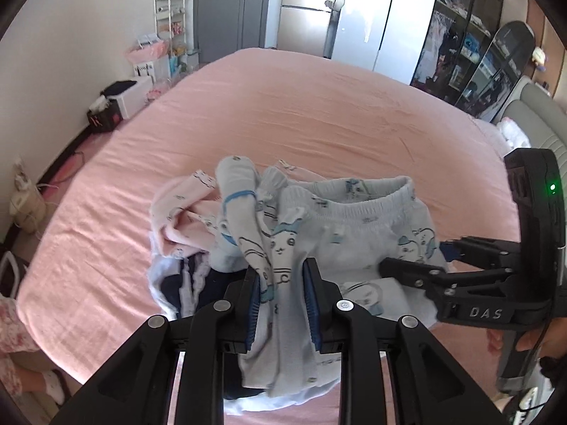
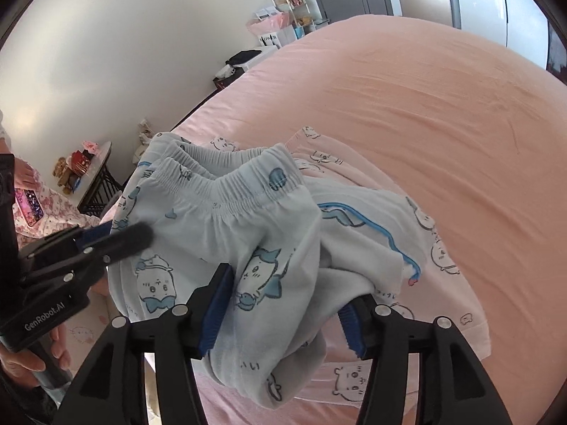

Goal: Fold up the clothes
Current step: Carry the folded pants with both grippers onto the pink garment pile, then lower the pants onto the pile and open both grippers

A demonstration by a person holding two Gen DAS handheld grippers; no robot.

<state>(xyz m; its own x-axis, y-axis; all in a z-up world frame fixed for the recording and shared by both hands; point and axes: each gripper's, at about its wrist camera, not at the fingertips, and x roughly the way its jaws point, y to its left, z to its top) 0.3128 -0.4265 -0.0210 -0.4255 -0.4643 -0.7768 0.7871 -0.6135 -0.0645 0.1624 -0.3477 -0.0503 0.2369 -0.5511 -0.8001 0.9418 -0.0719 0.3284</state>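
Note:
Light blue cartoon-print pants (image 1: 354, 226) with an elastic waistband hang bunched between both grippers above the pink bed. My left gripper (image 1: 281, 283) is shut on a fold of the pants. My right gripper (image 2: 283, 304) has pants fabric (image 2: 219, 219) between its blue pads (image 2: 212, 315), jaws wider apart. The right gripper also shows in the left wrist view (image 1: 414, 265), and the left gripper shows in the right wrist view (image 2: 117, 237). A pink cartoon-print garment (image 2: 354, 163) and a dark garment (image 1: 173, 290) lie under the pants.
The pink bed sheet (image 1: 301, 113) spreads far ahead. A white shelf rack (image 1: 170, 28) and boxes (image 1: 120, 102) stand along the left wall. A dark glass wardrobe (image 1: 460, 42) is at the back right. A small side table (image 2: 95, 173) with toys stands left of the bed.

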